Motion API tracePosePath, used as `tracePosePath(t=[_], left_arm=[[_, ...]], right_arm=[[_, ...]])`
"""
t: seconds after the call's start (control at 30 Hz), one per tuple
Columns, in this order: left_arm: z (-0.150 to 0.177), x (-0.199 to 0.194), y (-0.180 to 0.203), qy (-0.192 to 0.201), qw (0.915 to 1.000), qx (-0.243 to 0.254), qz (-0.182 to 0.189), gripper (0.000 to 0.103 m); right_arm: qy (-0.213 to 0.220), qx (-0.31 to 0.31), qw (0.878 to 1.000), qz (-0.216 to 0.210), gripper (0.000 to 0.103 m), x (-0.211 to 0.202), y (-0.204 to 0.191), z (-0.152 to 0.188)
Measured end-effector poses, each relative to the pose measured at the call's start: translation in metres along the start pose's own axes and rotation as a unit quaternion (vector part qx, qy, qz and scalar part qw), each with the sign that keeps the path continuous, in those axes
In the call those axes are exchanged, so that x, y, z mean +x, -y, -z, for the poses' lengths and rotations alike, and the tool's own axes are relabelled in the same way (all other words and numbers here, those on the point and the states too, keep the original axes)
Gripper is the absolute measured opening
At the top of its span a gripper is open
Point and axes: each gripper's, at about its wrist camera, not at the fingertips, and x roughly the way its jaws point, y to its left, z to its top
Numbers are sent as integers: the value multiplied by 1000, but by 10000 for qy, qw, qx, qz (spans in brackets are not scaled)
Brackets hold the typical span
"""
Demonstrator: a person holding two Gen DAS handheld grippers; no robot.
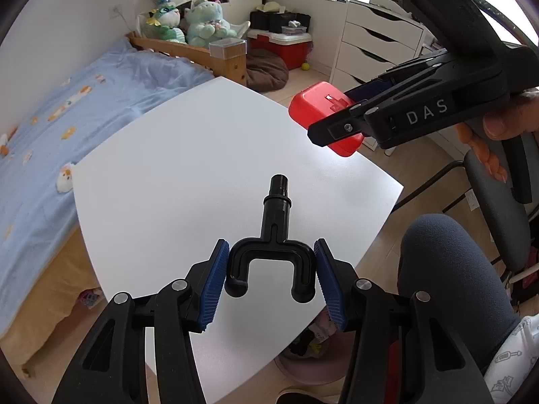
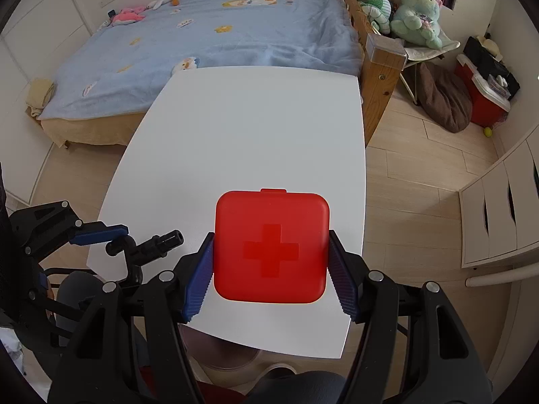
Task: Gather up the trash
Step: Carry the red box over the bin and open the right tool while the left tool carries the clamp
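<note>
A slip was judged the main risk: the black forked fitting (image 1: 273, 252) was pinched only across its two prongs by the left gripper (image 1: 272, 281), so a tilt could have twisted it free. The red case (image 2: 271, 246) was clamped squarely between the right gripper's (image 2: 271, 276) pads. Both items were held above the white table (image 2: 252, 128), ahead of the jaws.

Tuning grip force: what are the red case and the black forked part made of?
Red case: looks like hard moulded plastic, smooth satin finish; rounded corners, raised cross, latch tab at one edge.
Black forked part: probably rigid plastic, slightly glossy with soft highlights on its curves; coated metal can't be ruled out.
</note>
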Motion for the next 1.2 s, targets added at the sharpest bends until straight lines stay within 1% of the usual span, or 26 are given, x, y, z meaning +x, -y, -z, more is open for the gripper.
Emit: tracePosePath(t=[0.23,0.47,0.7,0.93,1.2], left_arm=[[8,-23,6,221,9992,-313,-75,50],[18,-47,13,437,9974,-550,-145,51],[29,-63,20,597,9958,-671,-174,51],[41,-72,26,691,9945,-774,-140,51],[55,-83,35,771,9935,-828,-119,51]], right_arm=[[247,-200,9995,-22,63,-19,-13,17],[466,-464,9978,-72,63,-38,-31,41],[651,-562,9961,-205,63,-55,-42,67],[708,-657,9945,-417,63,-68,-55,94],[720,-845,9925,-514,63,-78,-69,121]])
